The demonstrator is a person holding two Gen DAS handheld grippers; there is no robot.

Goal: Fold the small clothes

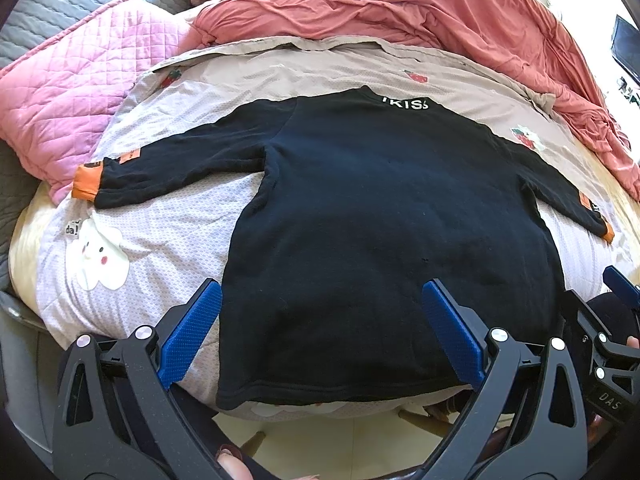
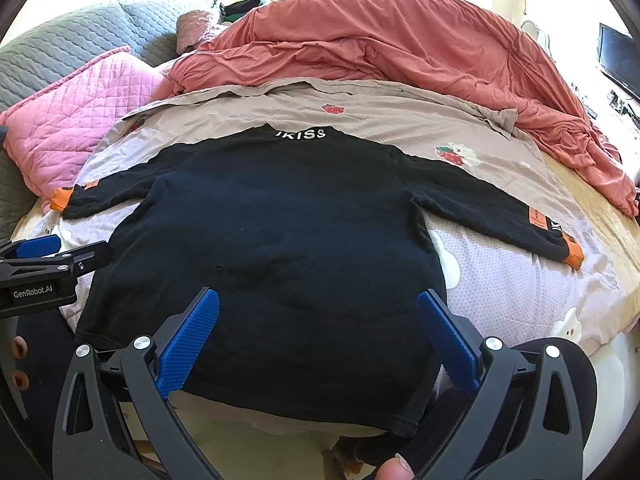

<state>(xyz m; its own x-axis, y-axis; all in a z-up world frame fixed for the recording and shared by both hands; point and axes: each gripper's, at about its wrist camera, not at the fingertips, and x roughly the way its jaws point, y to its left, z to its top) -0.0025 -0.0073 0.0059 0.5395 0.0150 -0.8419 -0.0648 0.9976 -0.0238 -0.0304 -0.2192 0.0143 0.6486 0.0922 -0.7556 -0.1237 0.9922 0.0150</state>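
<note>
A small black long-sleeved top lies flat on the bed, back up, white lettering at the collar and both sleeves spread out. Its orange cuffs mark the sleeve ends. My left gripper hovers open over the hem's left part, its blue pads wide apart with nothing between them. My right gripper is open over the hem's right part, blue pads spread and empty. Each gripper shows at the edge of the other's view: the right gripper, the left gripper.
The top rests on a pale printed sheet. A bunched salmon duvet lies behind, a pink quilted pillow at the left. The bed's front edge runs just under the hem. A dark screen stands far right.
</note>
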